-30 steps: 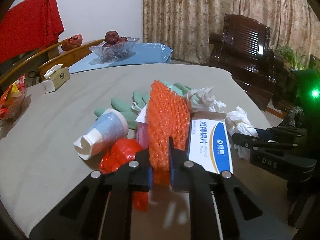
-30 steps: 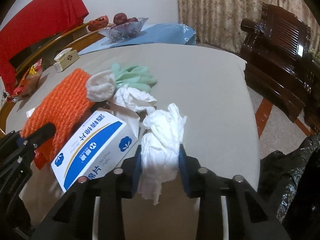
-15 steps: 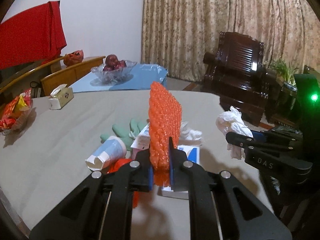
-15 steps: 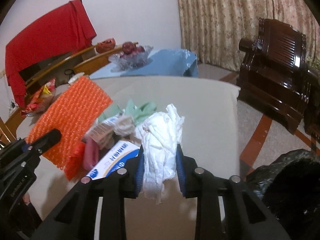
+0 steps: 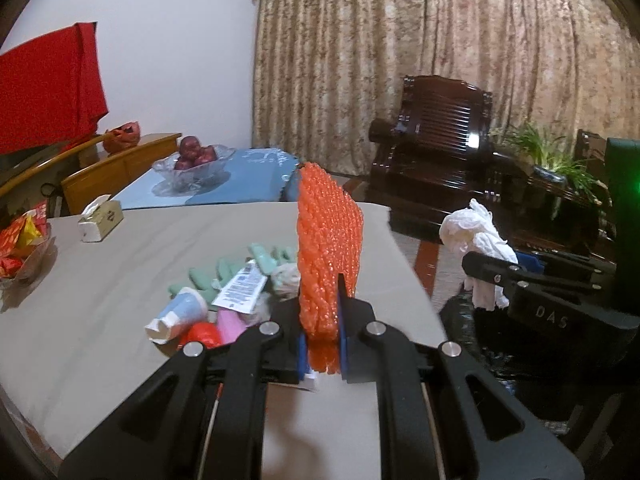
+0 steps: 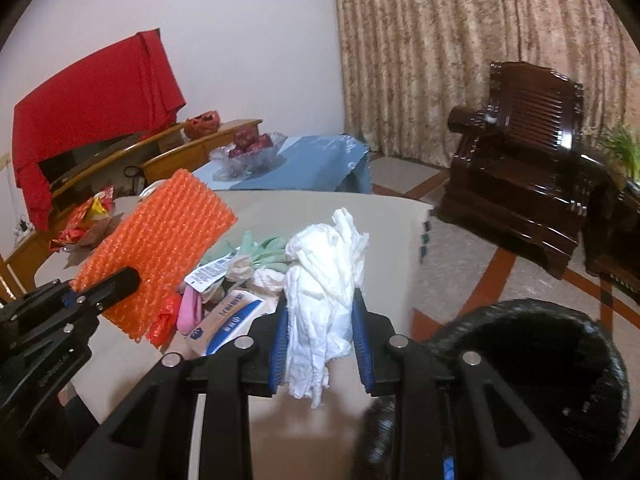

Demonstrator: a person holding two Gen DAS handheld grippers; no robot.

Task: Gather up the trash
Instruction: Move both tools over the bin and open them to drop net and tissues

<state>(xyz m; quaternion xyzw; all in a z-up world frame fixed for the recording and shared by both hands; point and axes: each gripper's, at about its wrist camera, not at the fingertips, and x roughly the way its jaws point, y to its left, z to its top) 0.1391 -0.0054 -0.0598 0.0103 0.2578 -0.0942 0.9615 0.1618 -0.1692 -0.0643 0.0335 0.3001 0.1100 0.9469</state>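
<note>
Above the grey table (image 5: 120, 248), the left gripper (image 5: 322, 344) pinches the lower edge of an orange bubble-wrap sheet (image 5: 326, 248), which stands upright between its blue pads. Right of the table's near corner, the right gripper (image 6: 322, 344) is clamped on a crumpled white tissue wad (image 6: 326, 272), whose loose end hangs below the pads. Both held pieces are lifted clear of the tabletop.

On the table beneath the grippers lies the remaining litter: a crushed paper cup (image 5: 178, 316), a red plastic scrap (image 5: 202, 334), a pink packet (image 5: 232, 322), a printed label (image 5: 240, 288), pale green rubber gloves (image 5: 224, 270) and a white-and-blue box (image 6: 230, 318). These pieces touch or overlap one another in one heap near the table's near right edge.

Off the table's right edge, below the right gripper, stands an open black trash bag (image 6: 560, 344). At the table's far left edge sit a tissue box (image 5: 100, 220) and a snack basket (image 5: 22, 248); beyond the table, a glass fruit bowl (image 5: 192, 164) rests on a blue cloth.
</note>
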